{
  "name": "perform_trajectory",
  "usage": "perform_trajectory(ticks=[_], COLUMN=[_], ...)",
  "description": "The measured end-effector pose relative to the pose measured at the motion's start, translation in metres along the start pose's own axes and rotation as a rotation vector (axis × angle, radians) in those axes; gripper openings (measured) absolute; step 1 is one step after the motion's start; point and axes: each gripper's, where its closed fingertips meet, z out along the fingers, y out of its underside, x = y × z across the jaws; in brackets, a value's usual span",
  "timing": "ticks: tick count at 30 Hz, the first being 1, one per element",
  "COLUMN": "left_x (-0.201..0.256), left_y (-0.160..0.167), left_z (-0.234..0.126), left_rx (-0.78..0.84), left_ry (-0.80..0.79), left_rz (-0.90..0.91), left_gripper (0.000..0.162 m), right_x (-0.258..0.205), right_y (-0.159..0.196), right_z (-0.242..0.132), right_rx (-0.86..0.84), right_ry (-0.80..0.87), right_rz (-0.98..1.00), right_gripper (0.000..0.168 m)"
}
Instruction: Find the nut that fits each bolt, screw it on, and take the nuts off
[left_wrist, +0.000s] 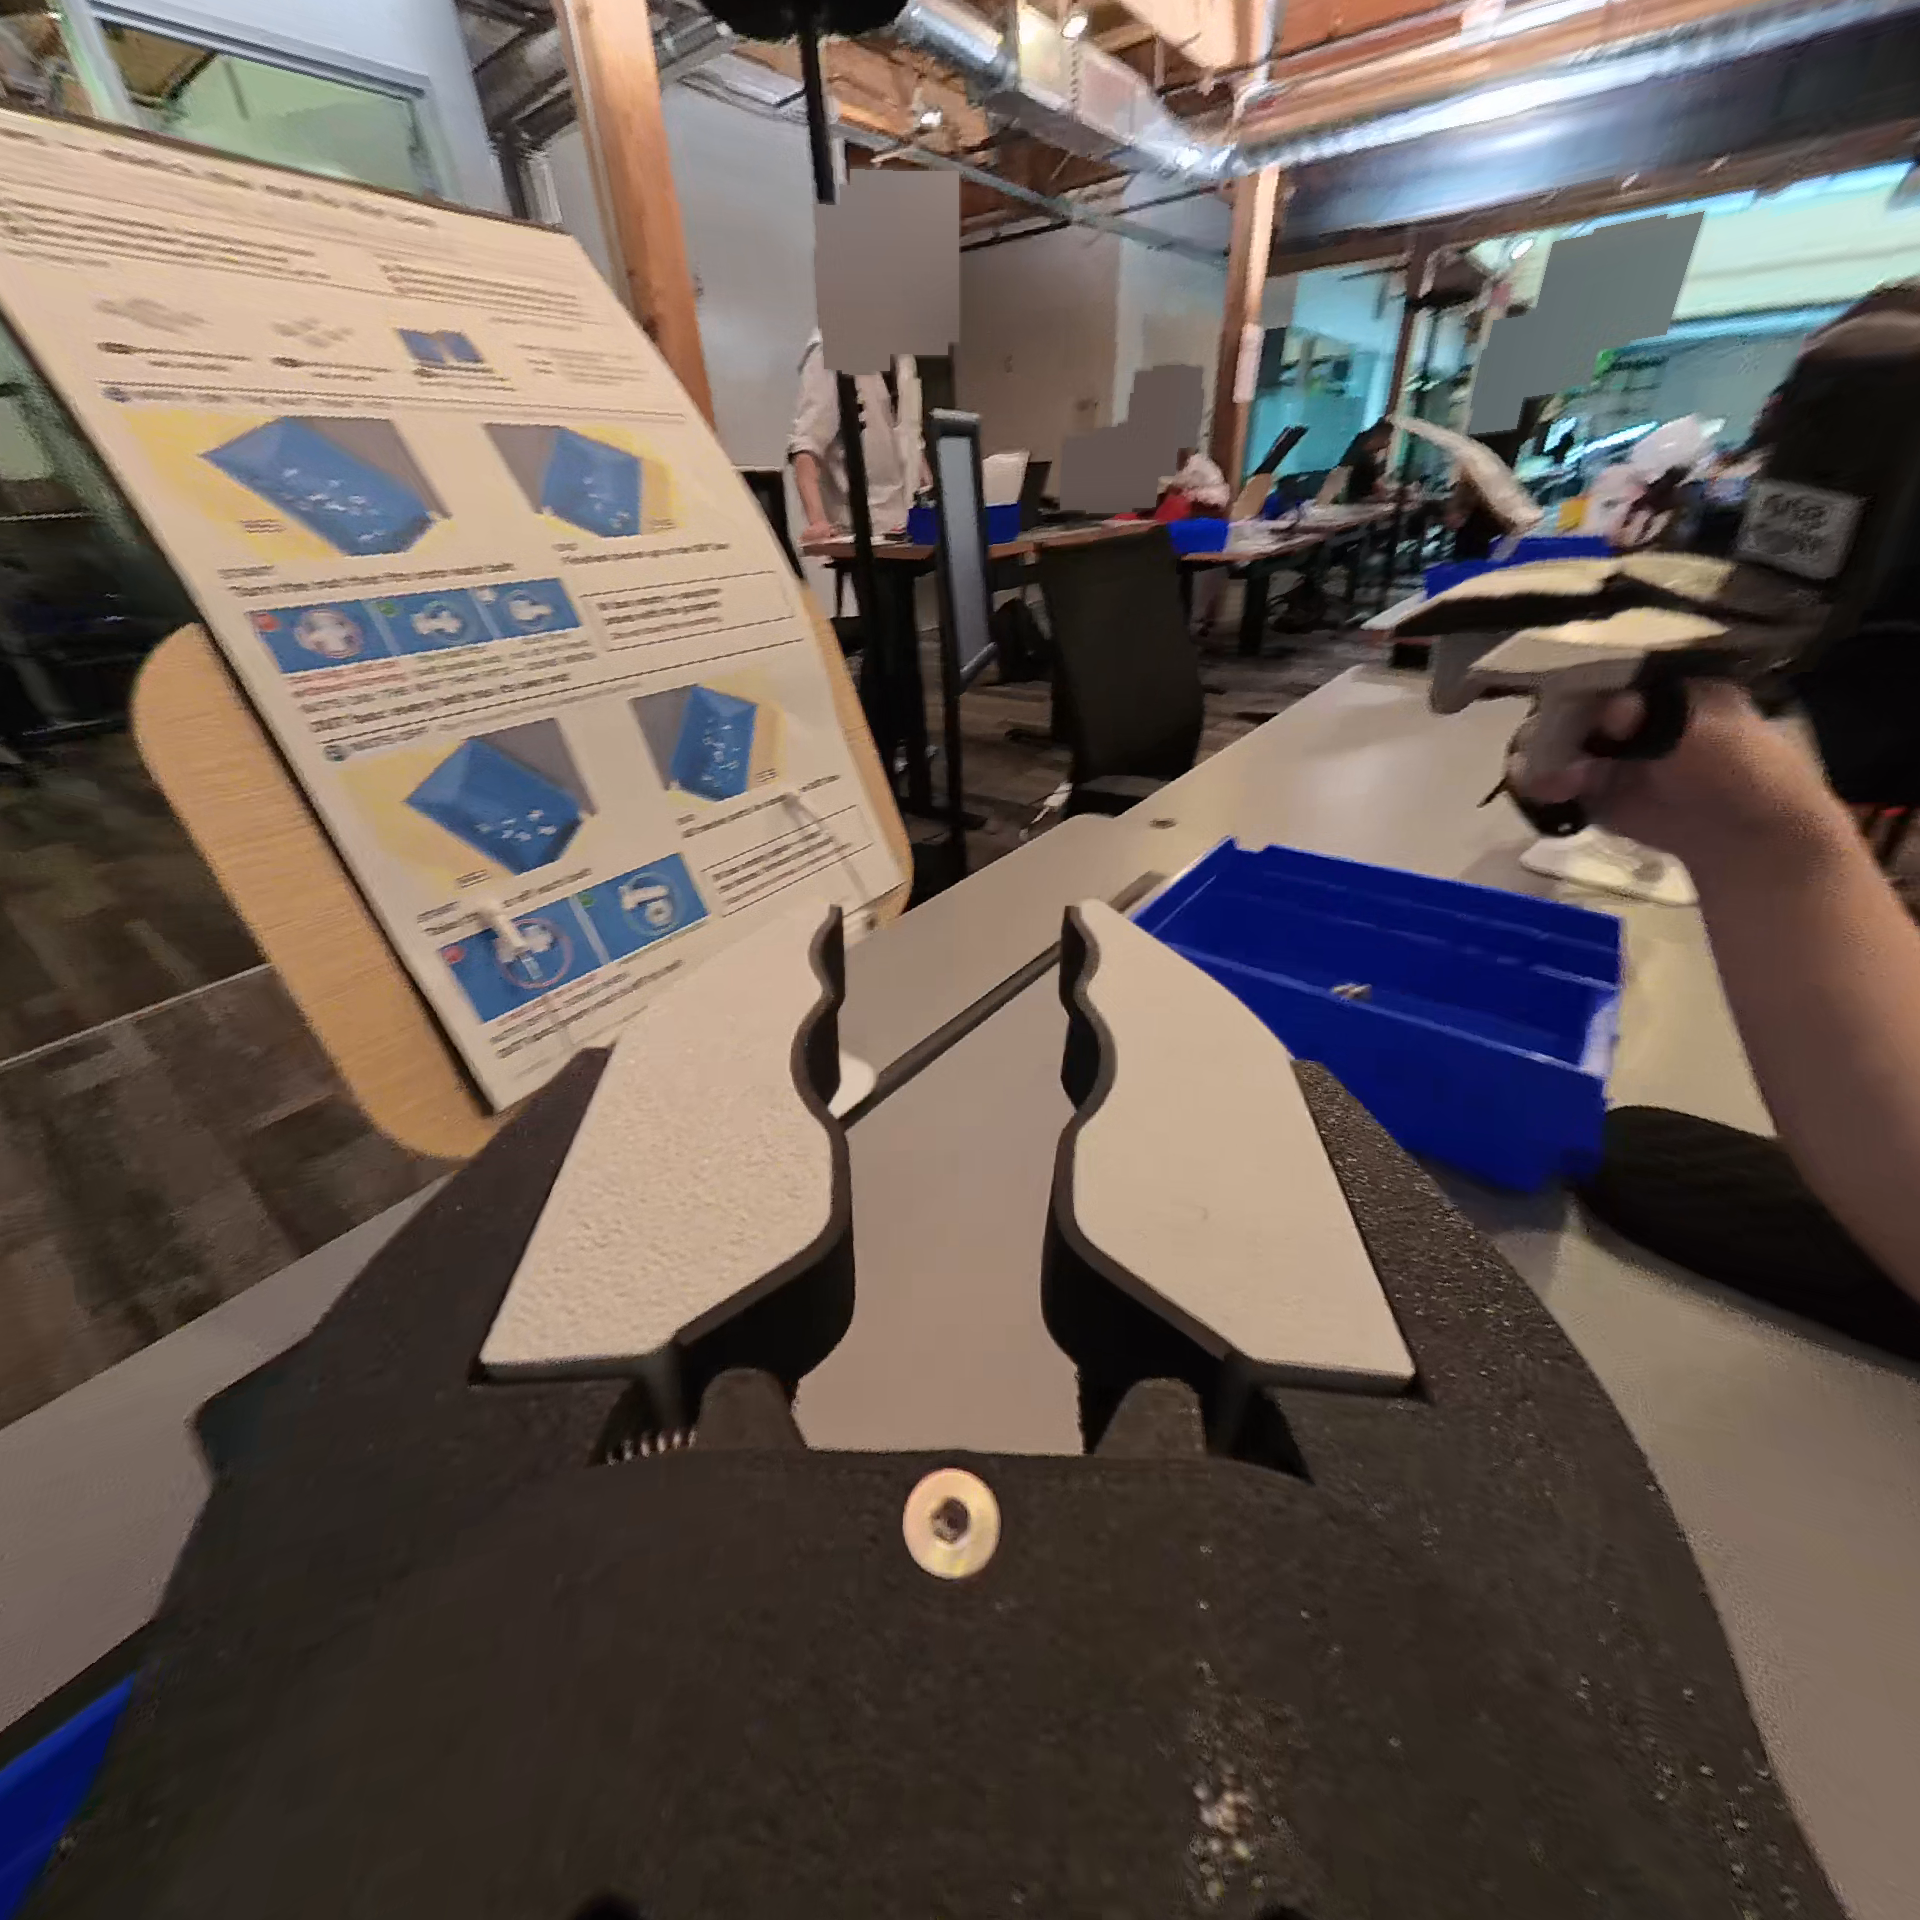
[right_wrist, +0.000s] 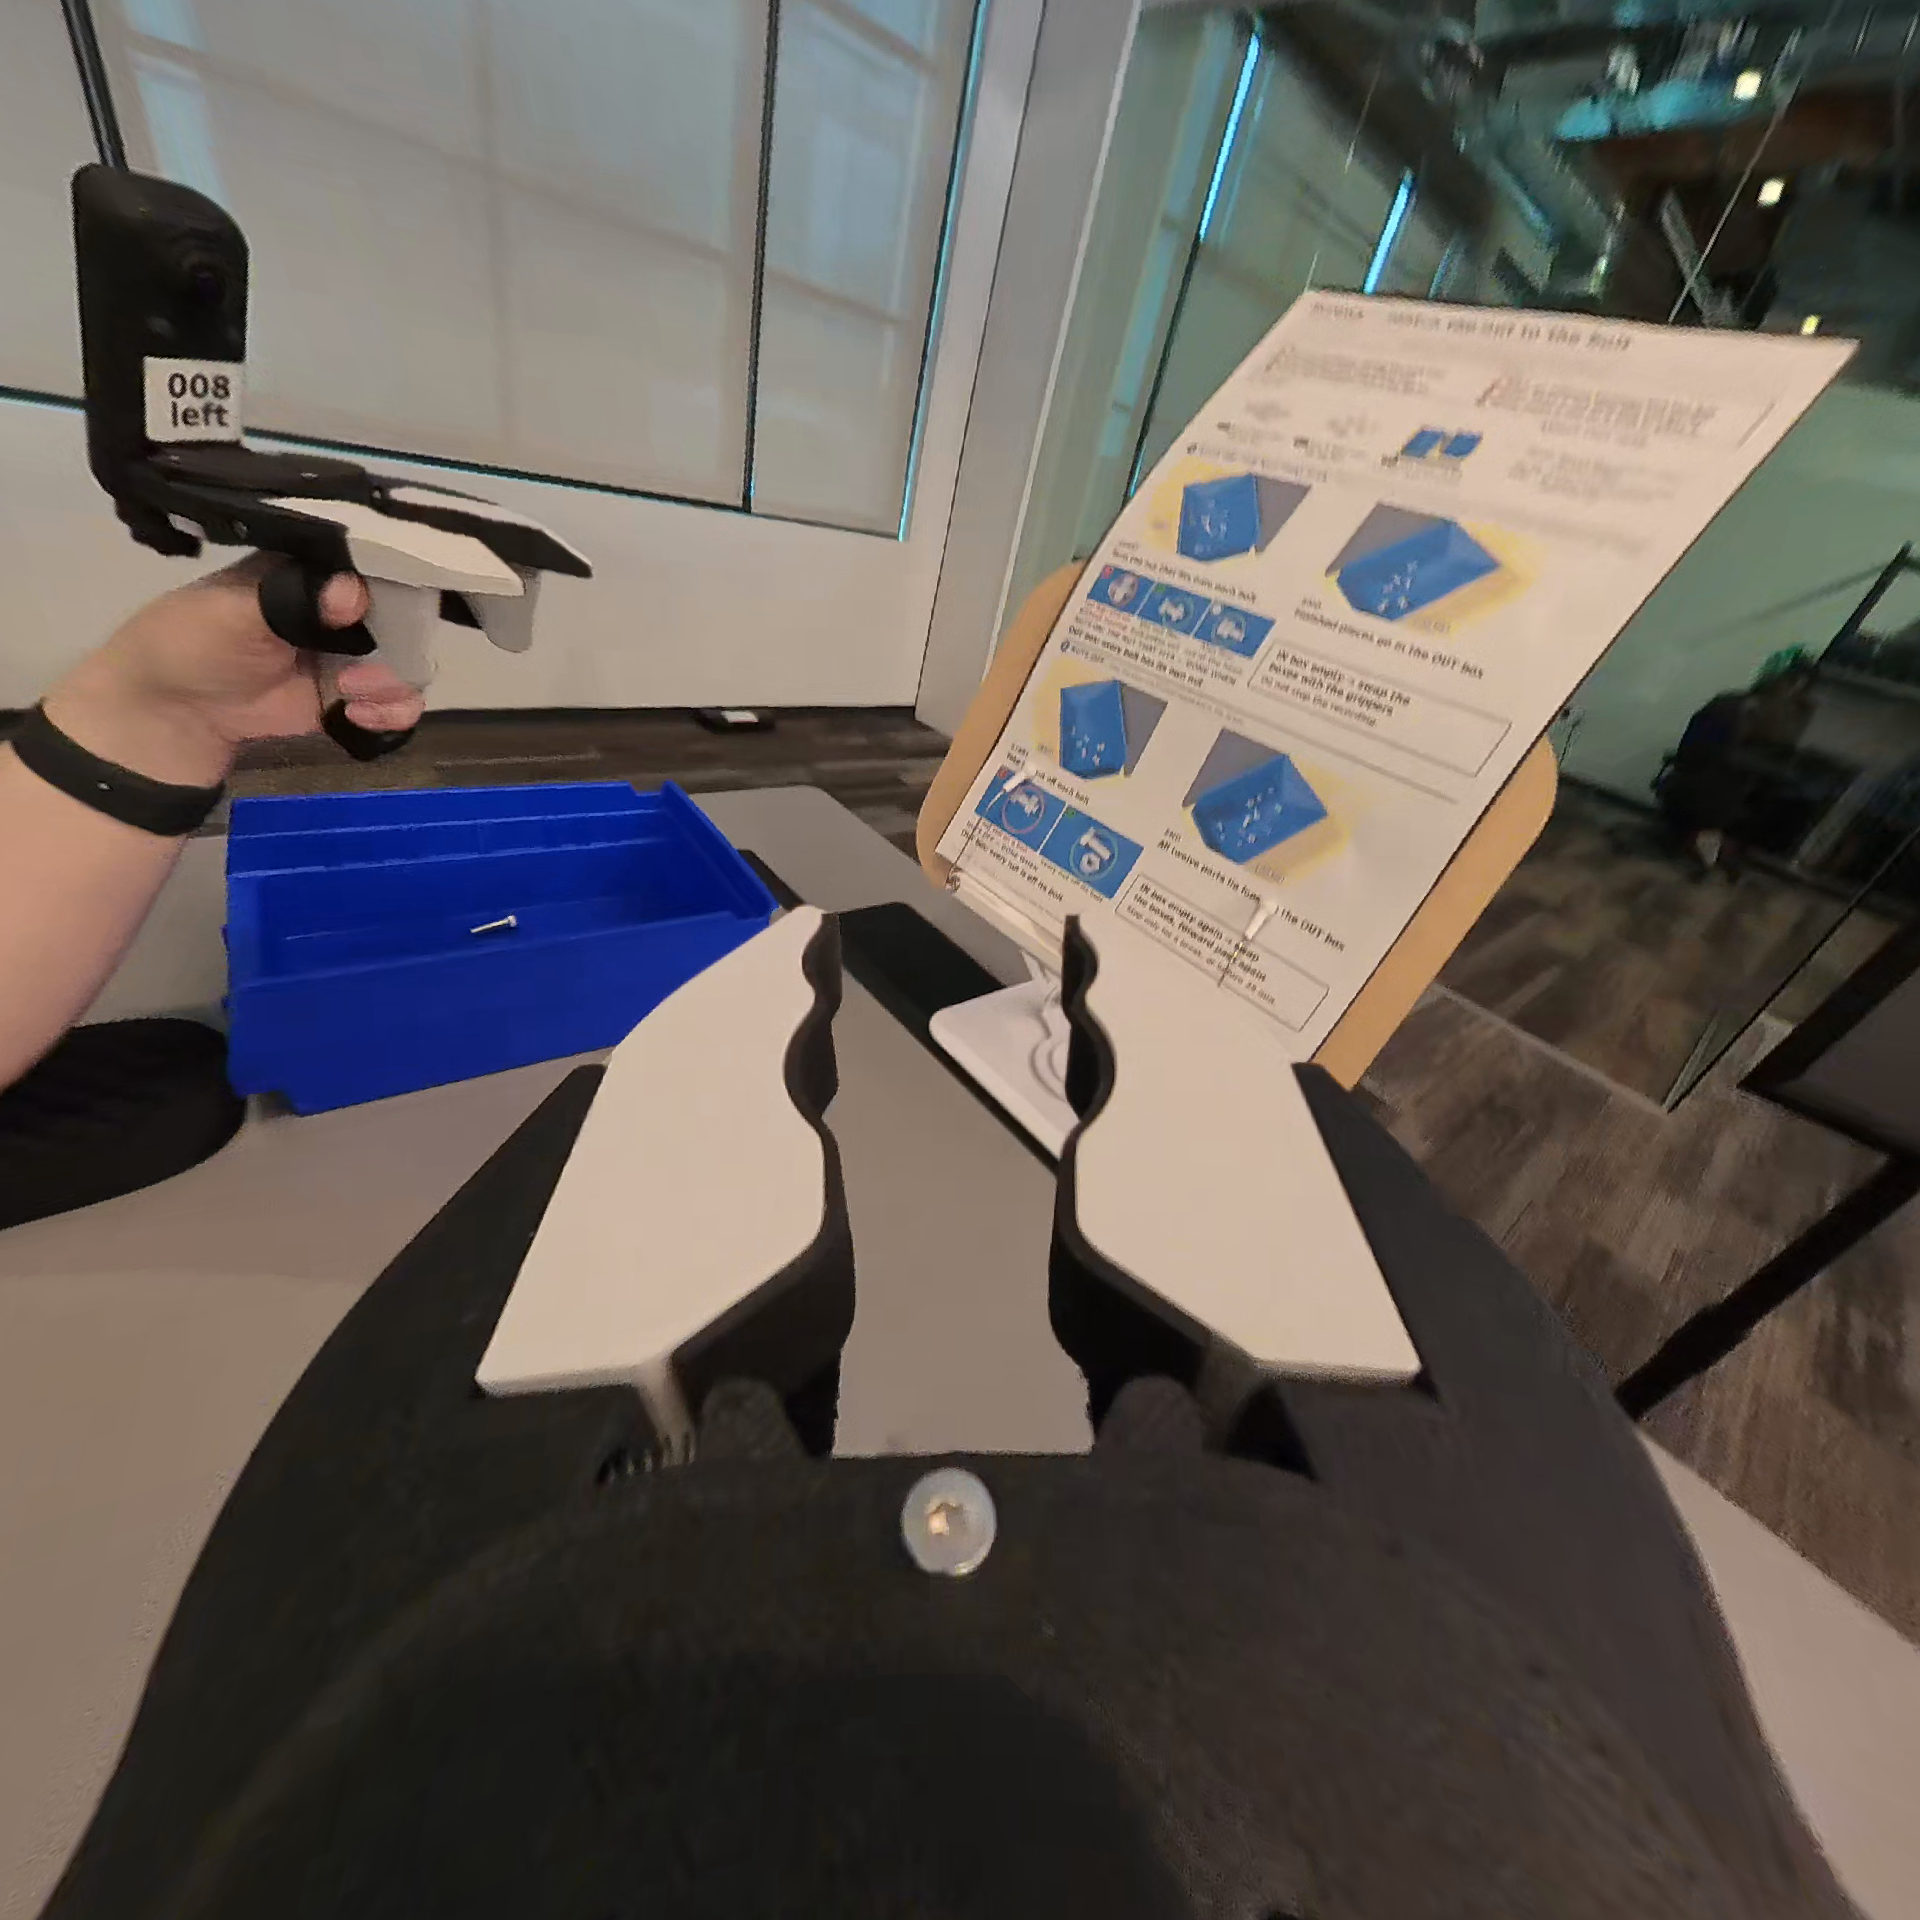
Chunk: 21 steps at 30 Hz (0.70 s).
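A single small silver bolt (right_wrist: 495, 924) lies on the floor of the blue bin (right_wrist: 312, 997), roughly at the bin's middle; in the left wrist view the same bolt (left_wrist: 1352, 990) shows as a blurred speck inside the bin (left_wrist: 1455, 1081), at about 2 o'clock from the left gripper's fingertips. The bin rests on the grey table (right_wrist: 260, 1299), and in the right wrist view it sits at about 10 o'clock from the right gripper (right_wrist: 943, 971). That gripper hovers above the table with its two white-faced fingers spread apart and nothing between them. The left gripper (left_wrist: 948, 966) is likewise held over the table, fingers parted and empty. Each tool also shows in the other's view: the left one is raised above the bin at 10 o'clock in the right wrist view, held in a hand (right_wrist: 208, 665) with a black band on the wrist; the right one is at 2 o'clock in the left wrist view, above the far side of the bin. A tilted instruction board (right_wrist: 1382, 665) with blue pictures stands on a white base (right_wrist: 997, 1049) just beyond the bin, at 1 o'clock from the right gripper and at 11 o'clock from the left (left_wrist: 436, 623). Behind it are desks, chairs and a standing person (left_wrist: 862, 457) in a white top.
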Motion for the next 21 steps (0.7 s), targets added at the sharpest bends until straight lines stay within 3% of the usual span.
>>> perform_trajectory(ticks=[5,9,12,16,21], left_x=[-0.025,-0.028,-0.029,-0.055,-0.065], left_y=[0.029,0.047,0.089,0.154,0.204], left_z=[-0.025,-0.044,-0.06,-0.094,-0.112], left_rx=[-0.217,-0.346,-0.57,-0.911,-1.065], left_ry=[-0.119,-0.103,-0.021,-0.059,-0.017], left_rz=[0.062,0.067,0.194,0.306,0.274], left_gripper=[0.039,0.033,0.027,0.03,0.028], right_x=[0.001,0.01,0.013,0.017,0.023], right_y=[0.013,0.021,0.021,0.024,0.034], right_z=[0.007,0.007,0.005,0.004,0.008], right_rx=[-0.005,-0.021,-0.01,-0.018,-0.058], right_ry=[-0.036,-0.027,-0.027,-0.016,0.005], right_rz=[0.037,0.055,0.072,0.077,0.068], right_gripper=[0.042,0.042,0.041,0.041,0.041])
